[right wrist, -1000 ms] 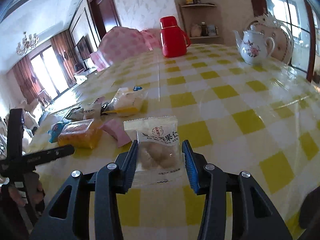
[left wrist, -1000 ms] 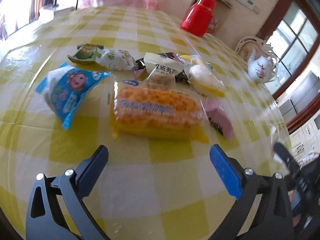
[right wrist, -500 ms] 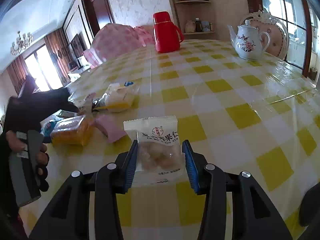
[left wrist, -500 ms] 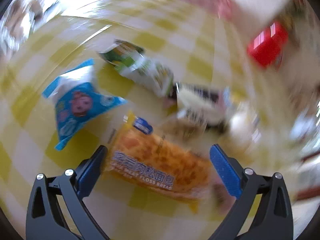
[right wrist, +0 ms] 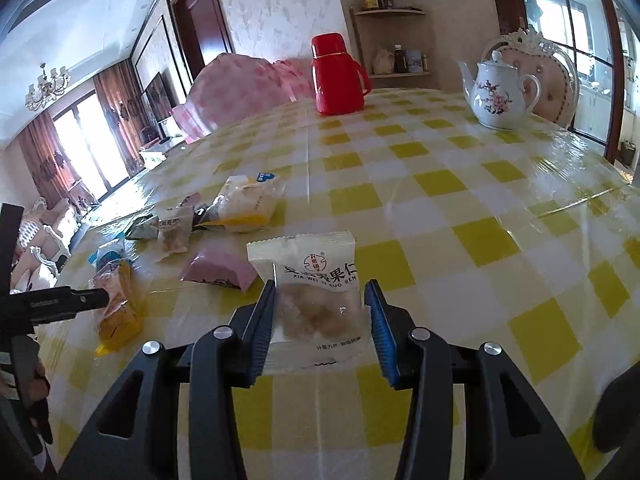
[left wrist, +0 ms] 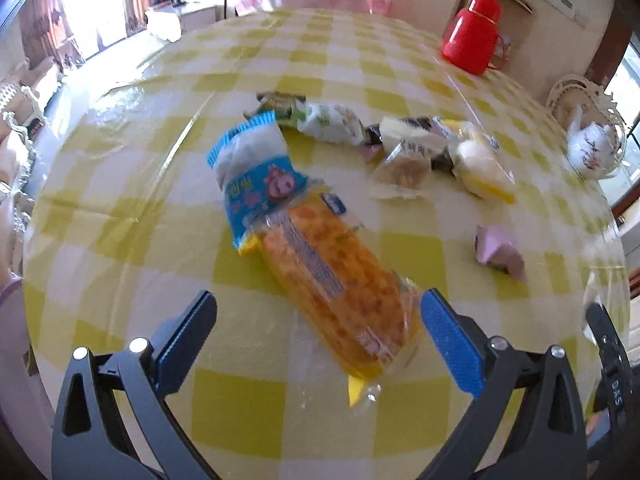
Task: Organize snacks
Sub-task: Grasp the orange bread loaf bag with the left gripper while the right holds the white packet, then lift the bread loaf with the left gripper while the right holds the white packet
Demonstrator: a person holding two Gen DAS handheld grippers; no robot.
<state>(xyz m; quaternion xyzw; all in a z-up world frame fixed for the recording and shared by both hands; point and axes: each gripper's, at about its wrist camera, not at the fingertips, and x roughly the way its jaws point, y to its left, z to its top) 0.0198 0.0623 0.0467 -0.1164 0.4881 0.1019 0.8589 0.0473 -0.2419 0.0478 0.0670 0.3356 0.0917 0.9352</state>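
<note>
Two grippers are working the checked table (right wrist: 460, 200): the right gripper (right wrist: 320, 316) is clamping a white nut-snack packet (right wrist: 316, 280) just above the cloth, while the left gripper (left wrist: 316, 328) is hovering, jaws wide apart, over the orange bread pack (left wrist: 332, 280) lying flat.

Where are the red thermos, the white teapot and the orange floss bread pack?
red thermos (right wrist: 338, 80), right wrist view, middle of its body
white teapot (right wrist: 496, 98), right wrist view, flowered belly
orange floss bread pack (left wrist: 336, 276), left wrist view, centre of wrapper

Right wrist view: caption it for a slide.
Right gripper holds a clear snack packet over the yellow checked table.
</note>
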